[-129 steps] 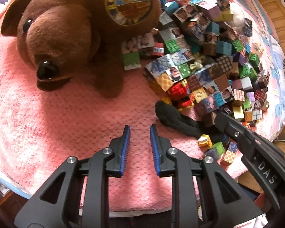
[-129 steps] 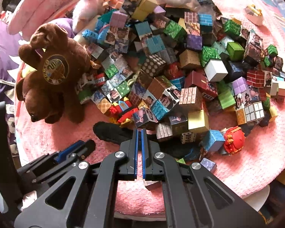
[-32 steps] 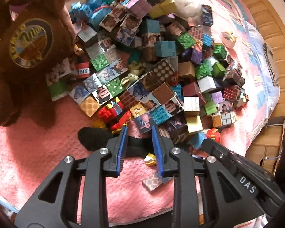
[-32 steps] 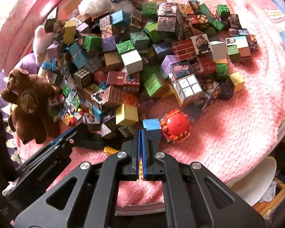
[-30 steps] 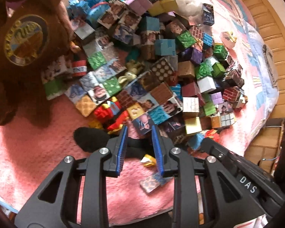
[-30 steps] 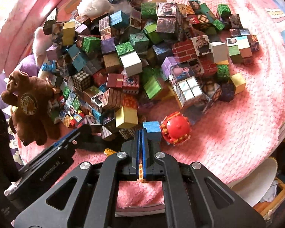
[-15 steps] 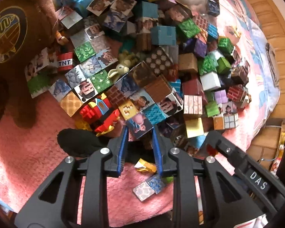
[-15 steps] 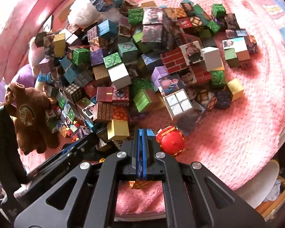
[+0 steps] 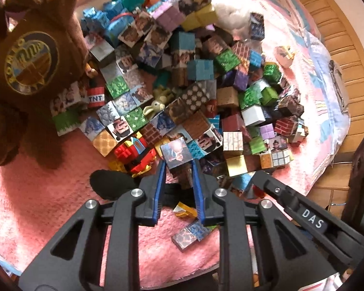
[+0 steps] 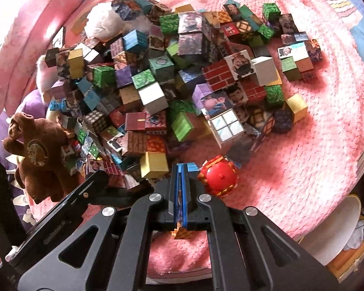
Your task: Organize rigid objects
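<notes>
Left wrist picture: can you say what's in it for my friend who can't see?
The black left gripper reaches, open, around a picture-printed paper cube at the near edge of a big heap of colourful printed cubes on a pink fuzzy blanket. A brown plush bear sits at left.

The left tongs [image 9: 177, 167] have advanced from bare blanket to bracket a picture cube [image 9: 176, 153] (jaws apart).

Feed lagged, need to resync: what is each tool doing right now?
Left tool: open, fingers either side of a picture cube, not clamped.
Right tool: shut on a thin flat piece.
</notes>
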A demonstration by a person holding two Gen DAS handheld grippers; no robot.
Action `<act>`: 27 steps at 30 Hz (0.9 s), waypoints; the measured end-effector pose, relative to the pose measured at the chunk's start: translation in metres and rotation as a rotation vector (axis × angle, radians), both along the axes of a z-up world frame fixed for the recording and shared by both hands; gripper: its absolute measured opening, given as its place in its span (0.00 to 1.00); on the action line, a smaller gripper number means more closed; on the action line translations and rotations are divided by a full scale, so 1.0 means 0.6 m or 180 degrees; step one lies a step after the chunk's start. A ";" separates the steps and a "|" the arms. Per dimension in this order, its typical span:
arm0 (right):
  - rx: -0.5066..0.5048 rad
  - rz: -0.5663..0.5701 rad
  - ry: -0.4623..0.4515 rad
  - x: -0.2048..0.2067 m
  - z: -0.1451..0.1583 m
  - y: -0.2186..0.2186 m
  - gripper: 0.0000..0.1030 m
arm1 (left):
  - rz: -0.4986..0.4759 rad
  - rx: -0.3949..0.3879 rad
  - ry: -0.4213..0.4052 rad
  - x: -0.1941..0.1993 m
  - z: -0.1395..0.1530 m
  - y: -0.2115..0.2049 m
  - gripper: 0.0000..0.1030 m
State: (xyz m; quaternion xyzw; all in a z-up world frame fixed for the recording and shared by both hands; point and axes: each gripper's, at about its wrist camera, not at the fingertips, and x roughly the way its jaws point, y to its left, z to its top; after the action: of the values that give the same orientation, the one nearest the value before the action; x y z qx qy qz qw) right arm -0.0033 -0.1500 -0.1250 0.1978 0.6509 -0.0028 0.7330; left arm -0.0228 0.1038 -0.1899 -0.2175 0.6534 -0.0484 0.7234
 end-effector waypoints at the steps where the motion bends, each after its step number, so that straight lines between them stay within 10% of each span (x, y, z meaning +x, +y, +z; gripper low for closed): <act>1: -0.0005 -0.0003 -0.0009 0.001 0.001 0.003 0.03 | -0.0007 0.0008 -0.0013 -0.002 0.003 0.001 0.20; 27: -0.0209 0.0713 0.0094 0.023 -0.029 0.113 0.03 | 0.0076 0.0045 -0.0034 -0.026 0.008 0.043 0.20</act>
State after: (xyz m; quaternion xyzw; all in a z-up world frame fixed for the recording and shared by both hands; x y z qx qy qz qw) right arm 0.0103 -0.0824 -0.1423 0.0996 0.6792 0.0548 0.7251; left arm -0.0385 0.1299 -0.1850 -0.2199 0.6473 -0.0363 0.7289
